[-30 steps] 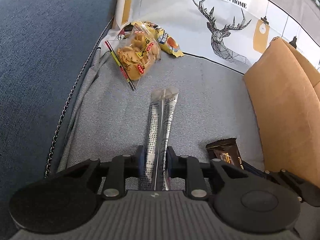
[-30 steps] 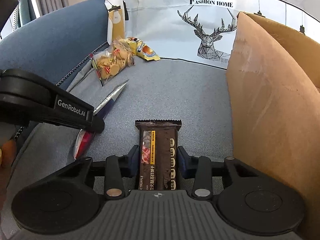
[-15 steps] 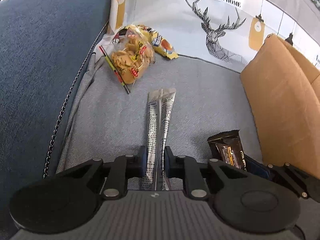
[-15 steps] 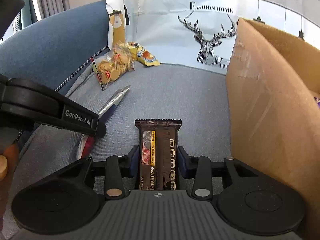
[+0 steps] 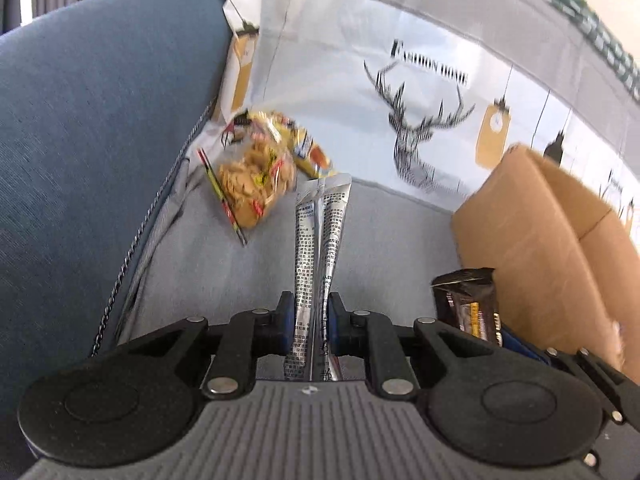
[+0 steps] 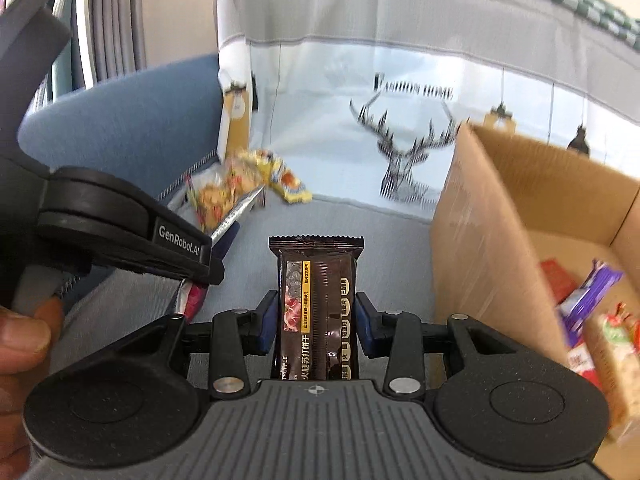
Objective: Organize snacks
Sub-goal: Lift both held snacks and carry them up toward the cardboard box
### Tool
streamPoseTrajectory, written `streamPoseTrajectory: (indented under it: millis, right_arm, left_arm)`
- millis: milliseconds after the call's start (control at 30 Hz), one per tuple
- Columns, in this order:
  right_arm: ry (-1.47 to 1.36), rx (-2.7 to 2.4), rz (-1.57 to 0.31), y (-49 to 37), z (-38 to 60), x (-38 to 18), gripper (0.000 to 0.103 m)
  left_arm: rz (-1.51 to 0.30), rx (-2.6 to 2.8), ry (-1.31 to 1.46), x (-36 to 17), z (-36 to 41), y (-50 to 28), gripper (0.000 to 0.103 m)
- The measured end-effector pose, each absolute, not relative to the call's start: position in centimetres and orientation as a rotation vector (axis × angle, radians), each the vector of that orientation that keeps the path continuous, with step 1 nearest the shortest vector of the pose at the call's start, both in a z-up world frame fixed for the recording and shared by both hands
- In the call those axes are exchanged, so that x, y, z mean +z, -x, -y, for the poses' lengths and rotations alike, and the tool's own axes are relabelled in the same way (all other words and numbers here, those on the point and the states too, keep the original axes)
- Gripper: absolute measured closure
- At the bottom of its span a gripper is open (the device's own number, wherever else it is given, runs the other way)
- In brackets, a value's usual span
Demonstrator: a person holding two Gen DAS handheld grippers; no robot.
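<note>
My left gripper (image 5: 311, 312) is shut on a long silver snack packet (image 5: 320, 248) and holds it above the grey sofa seat. My right gripper (image 6: 316, 316) is shut on a dark brown wafer bar (image 6: 316, 304), which also shows in the left wrist view (image 5: 468, 304). The left gripper with its silver packet (image 6: 236, 216) appears at the left of the right wrist view. An open cardboard box (image 6: 532, 216) stands to the right and holds several snacks (image 6: 588, 312). It also shows in the left wrist view (image 5: 540, 240).
A clear bag of biscuits (image 5: 252, 184) and a yellow snack pack (image 5: 308, 152) lie at the back left of the seat. A blue armrest (image 5: 88, 140) bounds the left side. A deer-print cloth (image 5: 420, 92) covers the sofa back.
Both grippers have risen with their snacks. The box interior with its snacks has come into the right wrist view.
</note>
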State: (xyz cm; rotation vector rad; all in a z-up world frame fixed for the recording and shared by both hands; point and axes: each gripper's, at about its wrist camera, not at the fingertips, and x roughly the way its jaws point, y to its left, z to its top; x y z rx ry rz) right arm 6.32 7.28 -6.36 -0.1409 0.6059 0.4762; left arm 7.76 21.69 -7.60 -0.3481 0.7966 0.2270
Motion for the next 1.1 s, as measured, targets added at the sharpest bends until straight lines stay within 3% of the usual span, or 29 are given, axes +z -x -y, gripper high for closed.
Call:
streamPoseTrajectory:
  millis: [733,1100]
  right_arm:
    - [0.013,0.446,-0.382,-4.5,-0.9,3.2,0.062]
    - [0.03,0.365,-0.353,-5.2,3.7,4.0,0.062]
  left_arm:
    - [-0.524,0.179,0.413,-2.7,-19.8,-5.8,0.085]
    - [-0.479,0.133,0.408,-1.7,-17.1,-5.7,0.085]
